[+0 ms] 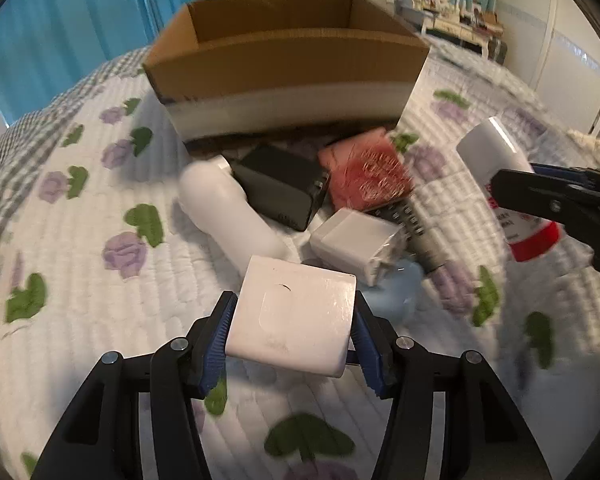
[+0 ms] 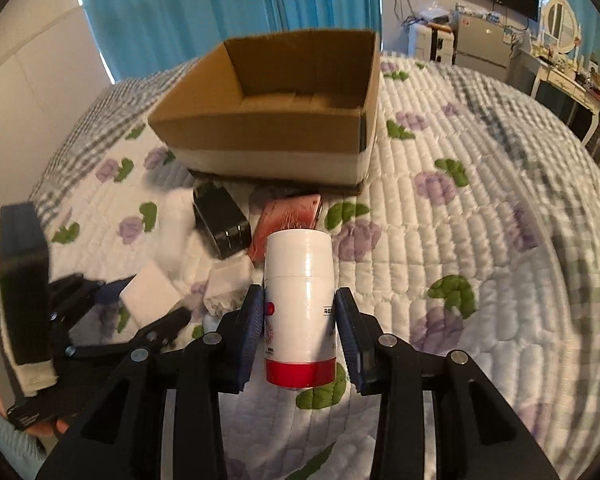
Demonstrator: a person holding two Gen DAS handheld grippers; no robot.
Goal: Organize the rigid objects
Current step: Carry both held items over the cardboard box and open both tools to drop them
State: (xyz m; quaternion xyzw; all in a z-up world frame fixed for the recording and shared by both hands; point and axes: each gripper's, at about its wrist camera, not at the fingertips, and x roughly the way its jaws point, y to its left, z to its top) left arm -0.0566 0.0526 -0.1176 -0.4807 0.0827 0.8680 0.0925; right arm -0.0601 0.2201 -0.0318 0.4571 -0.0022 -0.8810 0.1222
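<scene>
The flat white square plastic box [image 1: 292,316] sits between the blue pads of the left gripper [image 1: 294,338], which is clamped on its two sides and holds it just above the quilt. The tall white plastic bottle with a red band at its bottom [image 2: 300,312] is squeezed between the pads of the right gripper [image 2: 300,332], with its white cap pointing away from the gripper.

Just past the white box lies a small pile of things on the flowery white quilt [image 1: 100,280]. There is a long white tube-shaped bottle [image 1: 228,220], a black plug block [image 1: 284,188], a small white charger cube [image 1: 356,240], a pink-red flat packet [image 1: 368,176] and a dark remote with buttons [image 1: 416,228]. They lie close together, some touching.

Beyond the pile, farther from both grippers, stands an open brown cardboard box with a white strip along its bottom [image 1: 284,68]. Behind it hang bright blue curtains [image 2: 220,8].
</scene>
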